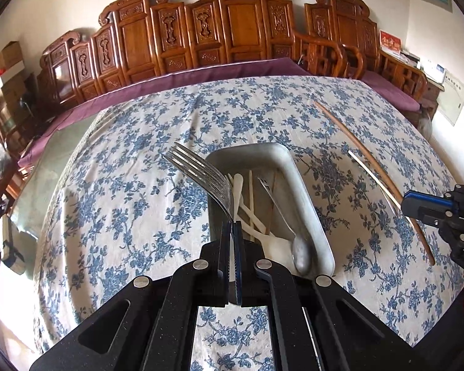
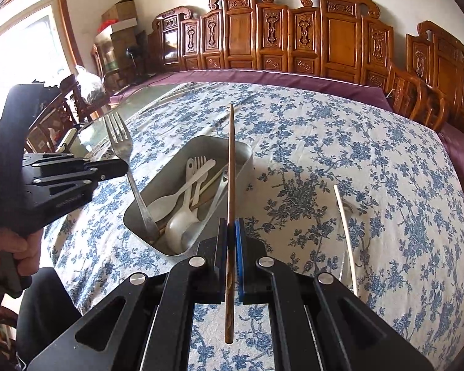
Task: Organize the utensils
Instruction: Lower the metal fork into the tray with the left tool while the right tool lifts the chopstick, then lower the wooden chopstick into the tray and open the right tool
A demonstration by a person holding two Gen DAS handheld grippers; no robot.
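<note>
The left tool [image 1: 232, 224] is clamped tight on the handle of a metal fork [image 1: 198, 173], whose tines rise toward 11 o'clock in the left wrist view. In the right wrist view that fork [image 2: 130, 170] stands steeply, tines up, its handle end dipping into the near left corner of the tin [image 2: 246, 151], and the left tool [image 2: 120, 167] grips it at mid-handle from 9 o'clock. A hand [image 2: 18, 247] holds that tool's grip at the frame's lower left.

The right tool [image 2: 232, 225] is closed on a brown chopstick [image 2: 231, 154], which runs straight up toward 12 o'clock across the tin's right side. In the left wrist view this chopstick [image 1: 374, 173] slants from 12 to 4 o'clock above the cloth, and the right tool [image 1: 405, 205] enters at 3 o'clock.

The tin [image 1: 312, 210] sits at the middle of the desk [image 1: 123, 216], which wears a blue floral cloth. Inside it lie white plastic spoons [image 2: 182, 222], a white plastic fork [image 2: 199, 170], a metal spoon [image 1: 301, 255] and pale chopsticks [image 1: 251, 194], all crossing one another.

A white chopstick [image 2: 346, 235] lies on the cloth at 3 o'clock of the tin, well apart from it. Carved wooden benches [image 2: 340, 37] with purple cushions [image 2: 294, 80] line the far wall.
</note>
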